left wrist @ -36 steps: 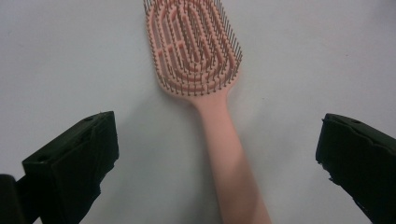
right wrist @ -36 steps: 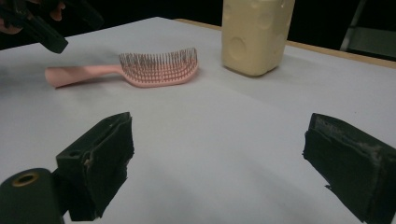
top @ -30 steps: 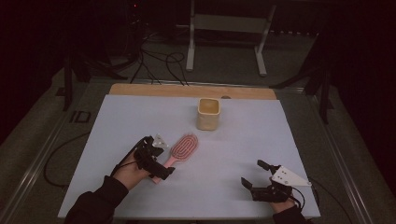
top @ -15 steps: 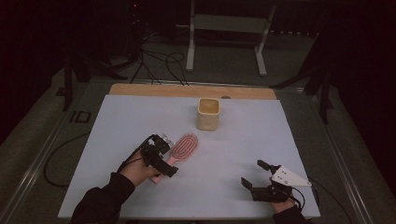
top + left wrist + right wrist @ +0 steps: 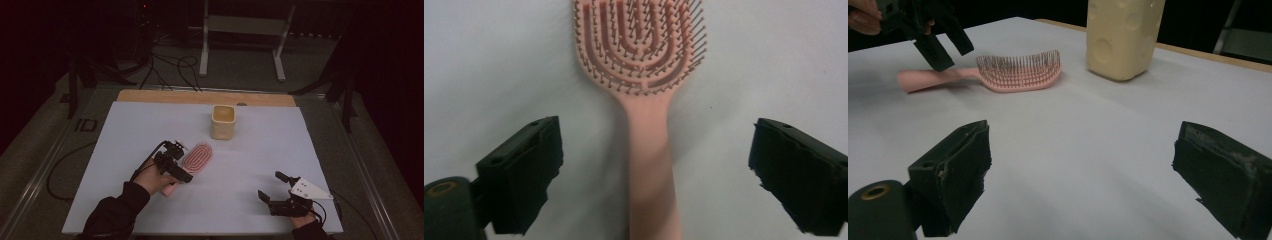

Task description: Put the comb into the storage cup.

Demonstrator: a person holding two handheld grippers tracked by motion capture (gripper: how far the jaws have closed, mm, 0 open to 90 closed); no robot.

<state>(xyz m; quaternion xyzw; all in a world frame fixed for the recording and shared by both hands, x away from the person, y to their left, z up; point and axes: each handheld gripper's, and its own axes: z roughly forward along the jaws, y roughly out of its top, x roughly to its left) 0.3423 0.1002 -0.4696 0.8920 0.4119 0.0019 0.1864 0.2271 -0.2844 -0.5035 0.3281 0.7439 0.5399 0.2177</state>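
A pink hairbrush (image 5: 197, 157) lies bristles up on the white table top (image 5: 125, 130), its handle pointing toward the person. My left gripper (image 5: 181, 164) hovers over that handle, open. In the left gripper view the brush (image 5: 644, 75) runs up the middle and its handle lies between the two wide-apart jaws of the left gripper (image 5: 654, 170), touching neither. The right gripper view shows the brush (image 5: 1018, 72) with the left gripper (image 5: 940, 45) just above its handle. My right gripper (image 5: 270, 185) rests open near the front right edge, nothing between its jaws (image 5: 1080, 175).
A cream square cup (image 5: 223, 121) stands upright just beyond the brush head, also at the top of the right gripper view (image 5: 1123, 35). A wooden strip (image 5: 150, 95) lines the table's far edge. Cables and a metal stand (image 5: 240, 30) lie on the floor behind.
My left gripper has moved right and forward, from beside the brush to over its handle. The right gripper and the brush have stayed put.
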